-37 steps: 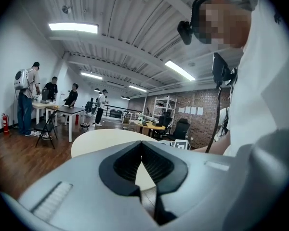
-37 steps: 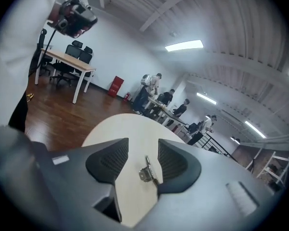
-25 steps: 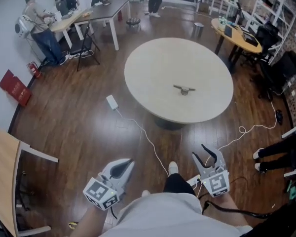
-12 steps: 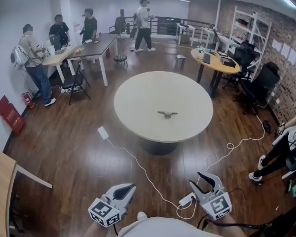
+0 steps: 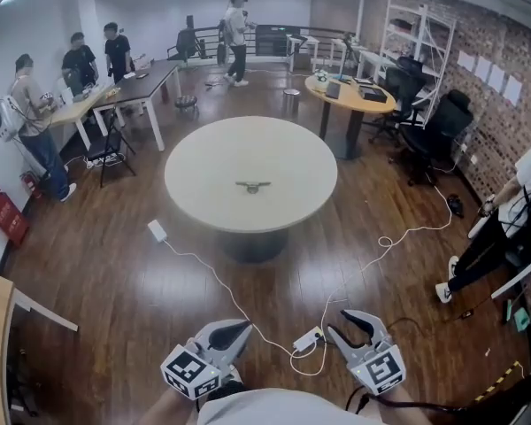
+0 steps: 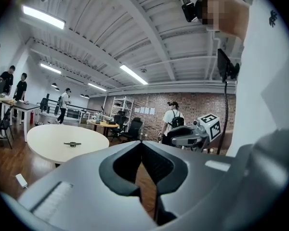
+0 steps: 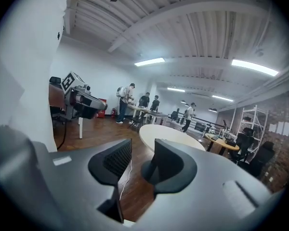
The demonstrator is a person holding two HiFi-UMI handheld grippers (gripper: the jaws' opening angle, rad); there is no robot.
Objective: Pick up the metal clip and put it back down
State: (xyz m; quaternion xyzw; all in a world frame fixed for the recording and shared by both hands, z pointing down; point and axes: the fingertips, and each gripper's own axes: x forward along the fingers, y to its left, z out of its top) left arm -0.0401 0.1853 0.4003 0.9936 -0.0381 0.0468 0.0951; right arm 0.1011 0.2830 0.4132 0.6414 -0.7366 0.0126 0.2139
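The metal clip [image 5: 252, 185] lies near the middle of the round white table [image 5: 203, 158], far ahead of both grippers. It also shows small on the tabletop in the left gripper view [image 6: 72, 144]. Low at the bottom of the head view, over the wooden floor, my left gripper [image 5: 244, 326] is shut with its tips [image 6: 142, 143] meeting and nothing in them. My right gripper [image 5: 343, 322] has its jaws apart and closing, with only floor between them [image 7: 143, 146]. The clip cannot be made out in the right gripper view.
A white power strip [image 5: 308, 339] and its cable [image 5: 212, 277] lie on the floor just ahead of the grippers. A white adapter [image 5: 157, 230] sits left of the table. A person [image 5: 504, 228] sits at right. Desks, people and office chairs [image 5: 429, 131] line the far sides.
The table and clip have drawn farther away and up in the head view. Both grippers stay low near the body. The right jaws have narrowed slightly.
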